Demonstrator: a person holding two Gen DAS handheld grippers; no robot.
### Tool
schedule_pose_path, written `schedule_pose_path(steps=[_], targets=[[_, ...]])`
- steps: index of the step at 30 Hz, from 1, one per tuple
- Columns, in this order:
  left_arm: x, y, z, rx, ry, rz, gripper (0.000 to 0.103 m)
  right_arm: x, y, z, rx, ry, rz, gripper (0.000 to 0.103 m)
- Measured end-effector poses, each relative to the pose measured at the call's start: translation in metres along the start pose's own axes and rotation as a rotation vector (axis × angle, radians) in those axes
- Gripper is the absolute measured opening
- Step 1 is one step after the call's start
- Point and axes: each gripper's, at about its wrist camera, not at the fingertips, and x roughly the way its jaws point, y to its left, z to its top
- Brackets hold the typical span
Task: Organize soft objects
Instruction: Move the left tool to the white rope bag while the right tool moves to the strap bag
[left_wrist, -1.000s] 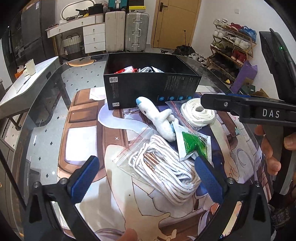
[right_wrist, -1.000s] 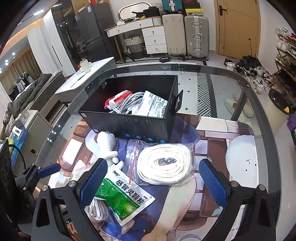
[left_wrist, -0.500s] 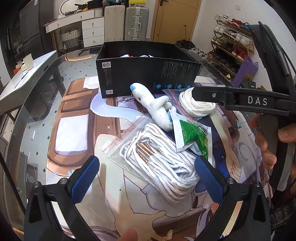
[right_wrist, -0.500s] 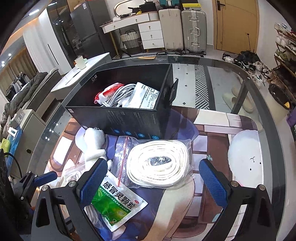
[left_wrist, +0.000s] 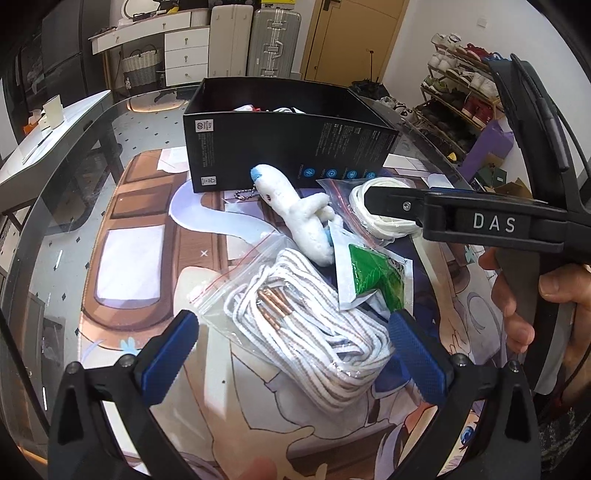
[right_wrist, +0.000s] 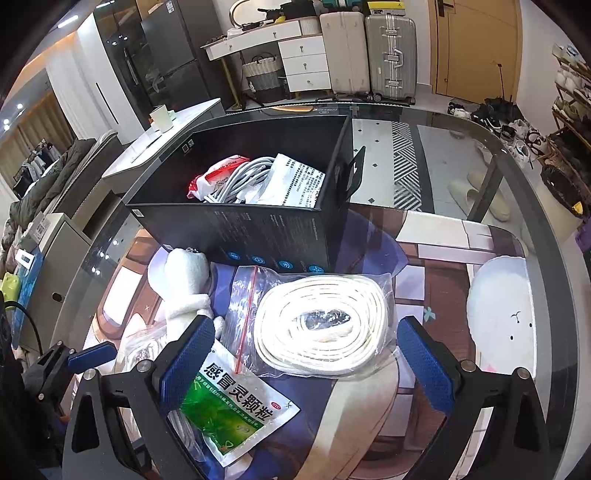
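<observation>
Both tongs have eased forward and lower over the last second, so the bagged items now loom larger between their blue pads. Nearest, the left tongs (left_wrist: 291, 347) hang released astride a zip bag of striped cord (left_wrist: 295, 325) with copper-coloured tips; the right tongs (right_wrist: 306, 354) are likewise spread wide, straddling a bagged coil of flat white webbing (right_wrist: 321, 325), with the left pad over a green medicine sachet (right_wrist: 236, 406). All of these lie on the printed mat on the glass counter (right_wrist: 461, 147). Risk, as I judge it: slick plastic could slide from the pads, or a pad could snag the sachet overlapping the cord bag and drag it along. Beyond lies a white plush keychain toy (left_wrist: 295, 214), limp and fuzzy, just before the black box (right_wrist: 236, 229), which already holds cables and packets.
</observation>
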Motion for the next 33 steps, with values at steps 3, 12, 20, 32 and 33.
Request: schedule_pose_path(steps=[3, 12, 20, 32, 33], targets=[[0.005, 0.001, 0.0, -0.016, 0.013, -0.004, 0.103, 0.0, -0.001, 0.0, 0.0, -0.001, 0.0, 0.101], [0.006, 0.007, 0.0, -0.016, 0.023, -0.01, 0.103, 0.006, -0.003, -0.001, 0.004, 0.013, -0.001, 0.101], [0.002, 0.022, -0.001, -0.02, 0.029, 0.001, 0.103, 0.013, -0.007, 0.002, 0.011, 0.023, -0.018, 0.101], [-0.003, 0.02, 0.0, -0.013, 0.034, 0.031, 0.103, 0.023, -0.009, 0.002, 0.007, 0.047, -0.068, 0.101], [0.0, 0.017, -0.001, -0.003, 0.038, 0.041, 0.103, 0.026, -0.008, 0.001, 0.005, 0.059, -0.07, 0.1]])
